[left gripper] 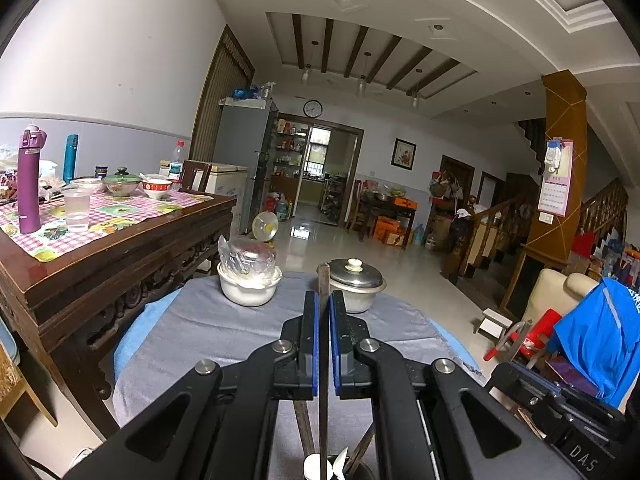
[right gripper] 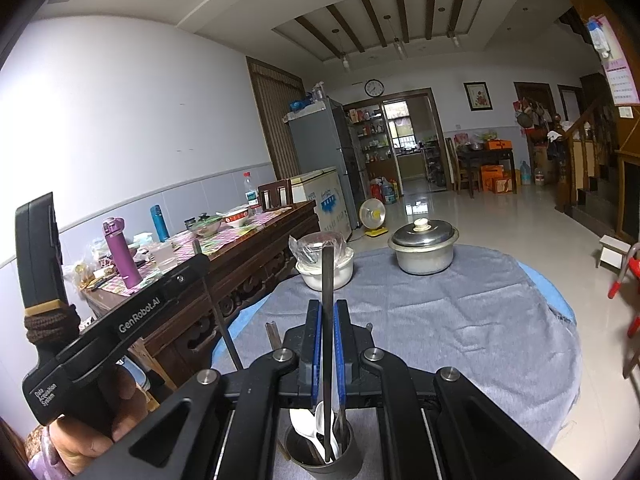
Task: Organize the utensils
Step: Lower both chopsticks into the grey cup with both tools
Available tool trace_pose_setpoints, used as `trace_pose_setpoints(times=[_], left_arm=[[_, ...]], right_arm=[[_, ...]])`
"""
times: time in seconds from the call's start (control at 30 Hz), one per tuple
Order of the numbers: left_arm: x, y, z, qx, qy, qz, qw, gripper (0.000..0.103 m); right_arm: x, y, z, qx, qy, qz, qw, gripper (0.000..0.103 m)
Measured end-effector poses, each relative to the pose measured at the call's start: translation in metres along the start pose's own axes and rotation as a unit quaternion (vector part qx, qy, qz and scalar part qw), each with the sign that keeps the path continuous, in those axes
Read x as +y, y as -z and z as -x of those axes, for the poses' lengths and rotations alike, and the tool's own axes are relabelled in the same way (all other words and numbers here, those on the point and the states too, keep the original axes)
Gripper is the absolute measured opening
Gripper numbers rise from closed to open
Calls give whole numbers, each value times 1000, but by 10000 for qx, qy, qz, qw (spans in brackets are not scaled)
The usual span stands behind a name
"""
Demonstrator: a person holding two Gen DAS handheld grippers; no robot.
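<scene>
Two tools are each clamped on one dark chopstick above the utensil cup, a dark cylinder at the near edge of the round worktop. The cup holds white plastic spoons and several more dark sticks, all standing upright or slightly tilted.

The right tool has its blue pads closed on a chopstick that runs straight up between them, its lower end inside the cup. The left tool grips a second chopstick the same way, upright, directly over the cup; in the right wrist view this tool sits left of the cup, held by a hand.

Beyond the cup, on the far side of the worktop, stand a white bowl carrying a plastic-wrapped container, and to its right a lidded metal pot. The two are apart from each other and well apart from the cup.

A grey cloth covers the worktop over a blue layer showing at the rim. The cloth between cup and far vessels is bare. A carved wooden table stands close beside the worktop, left of the cup, loaded with bottles and bowls. Open tiled floor lies beyond.

Both chopsticks are thin, straight and dark brown, square-sectioned at the upper end.
</scene>
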State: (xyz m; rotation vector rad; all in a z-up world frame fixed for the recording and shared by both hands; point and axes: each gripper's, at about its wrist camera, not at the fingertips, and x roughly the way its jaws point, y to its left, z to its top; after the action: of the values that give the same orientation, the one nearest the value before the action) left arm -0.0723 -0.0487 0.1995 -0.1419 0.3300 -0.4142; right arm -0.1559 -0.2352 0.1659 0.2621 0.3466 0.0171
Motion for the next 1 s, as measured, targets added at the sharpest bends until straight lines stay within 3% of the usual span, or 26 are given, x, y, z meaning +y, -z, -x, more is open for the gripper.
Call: trace_pose_setpoints(times=[0.37, 1.0], left_arm=[[0, -6, -7, -34, 38, -52, 10000, 5], [2, 18, -27, 526, 7, -103, 9986, 5]], right_arm=[[-4, 5, -9, 101, 6, -79, 9999, 7], [-9, 21, -27, 473, -38, -193, 9987, 7]])
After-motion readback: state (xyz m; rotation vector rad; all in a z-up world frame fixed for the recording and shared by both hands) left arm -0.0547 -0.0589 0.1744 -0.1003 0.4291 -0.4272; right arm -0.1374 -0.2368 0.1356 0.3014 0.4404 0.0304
